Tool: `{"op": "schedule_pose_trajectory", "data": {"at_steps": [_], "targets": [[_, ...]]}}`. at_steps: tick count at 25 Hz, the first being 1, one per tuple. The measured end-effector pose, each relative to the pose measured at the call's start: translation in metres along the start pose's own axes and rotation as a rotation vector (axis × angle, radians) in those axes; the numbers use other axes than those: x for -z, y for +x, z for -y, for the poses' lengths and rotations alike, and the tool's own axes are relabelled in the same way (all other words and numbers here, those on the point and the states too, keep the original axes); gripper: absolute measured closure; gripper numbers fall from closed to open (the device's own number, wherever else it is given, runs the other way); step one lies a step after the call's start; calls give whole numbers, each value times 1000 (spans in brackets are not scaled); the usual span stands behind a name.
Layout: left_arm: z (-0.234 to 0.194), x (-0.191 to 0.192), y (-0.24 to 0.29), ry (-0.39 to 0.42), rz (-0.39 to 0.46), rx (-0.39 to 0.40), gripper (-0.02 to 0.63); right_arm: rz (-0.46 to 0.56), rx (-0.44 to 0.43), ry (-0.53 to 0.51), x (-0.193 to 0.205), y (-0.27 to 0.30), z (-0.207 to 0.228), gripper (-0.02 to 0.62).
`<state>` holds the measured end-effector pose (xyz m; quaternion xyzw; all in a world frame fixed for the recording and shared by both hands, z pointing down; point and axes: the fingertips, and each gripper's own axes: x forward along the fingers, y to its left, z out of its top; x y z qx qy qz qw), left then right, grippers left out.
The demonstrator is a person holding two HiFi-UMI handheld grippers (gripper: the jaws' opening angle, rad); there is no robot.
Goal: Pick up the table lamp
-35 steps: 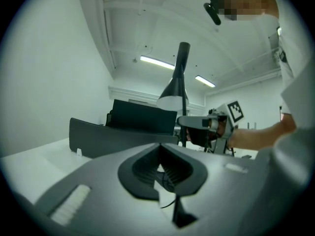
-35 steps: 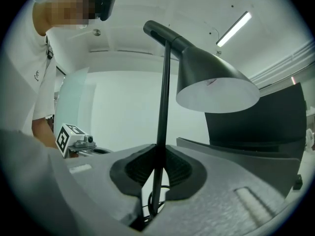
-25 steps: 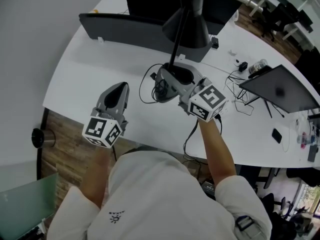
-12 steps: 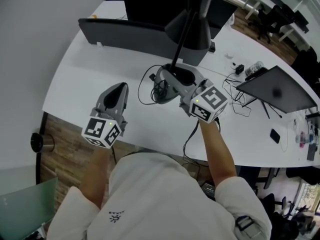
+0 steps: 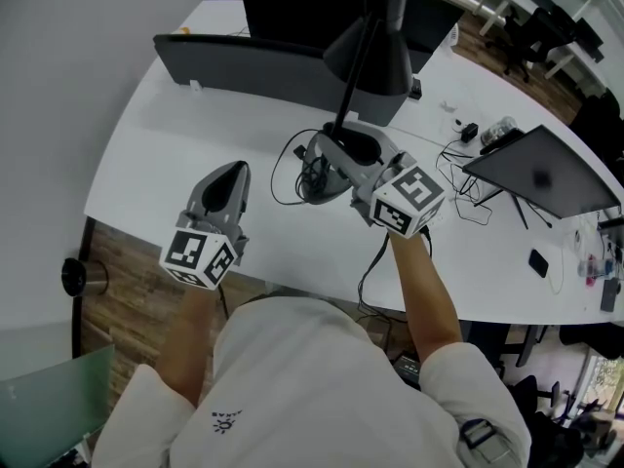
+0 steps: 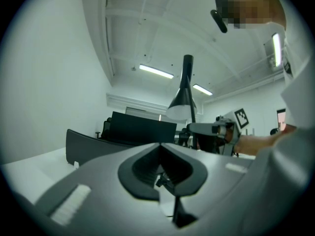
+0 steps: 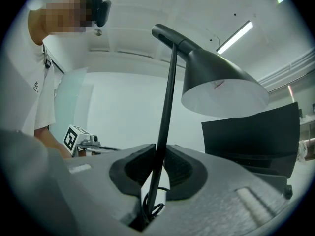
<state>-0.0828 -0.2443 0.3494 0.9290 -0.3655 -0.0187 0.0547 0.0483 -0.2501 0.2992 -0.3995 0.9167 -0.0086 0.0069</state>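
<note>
Level, the left gripper closed (empty), right gripper clamped.

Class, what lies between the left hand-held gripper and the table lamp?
Head view: bare white table and a loop of black cable near the table lamp.

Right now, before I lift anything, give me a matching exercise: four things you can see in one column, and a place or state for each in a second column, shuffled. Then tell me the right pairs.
Things:
1. left gripper
2. right gripper
3. lamp shade
4. laptop

Places or states:
A. closed on the lamp stem
B. at the right end of the table
C. jaws together, nothing between them
D. raised above the table, opening facing down

Pairs: 1-C, 2-A, 3-D, 4-B
</note>
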Motion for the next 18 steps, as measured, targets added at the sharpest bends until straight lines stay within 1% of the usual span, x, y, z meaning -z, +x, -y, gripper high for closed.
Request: {"op": "schedule_pose_trajectory", "data": {"at_steps": [18], "targets": [[-1,9,4,-9,-5,-3,615,-12,4,-6,7,0,5,540]]}}
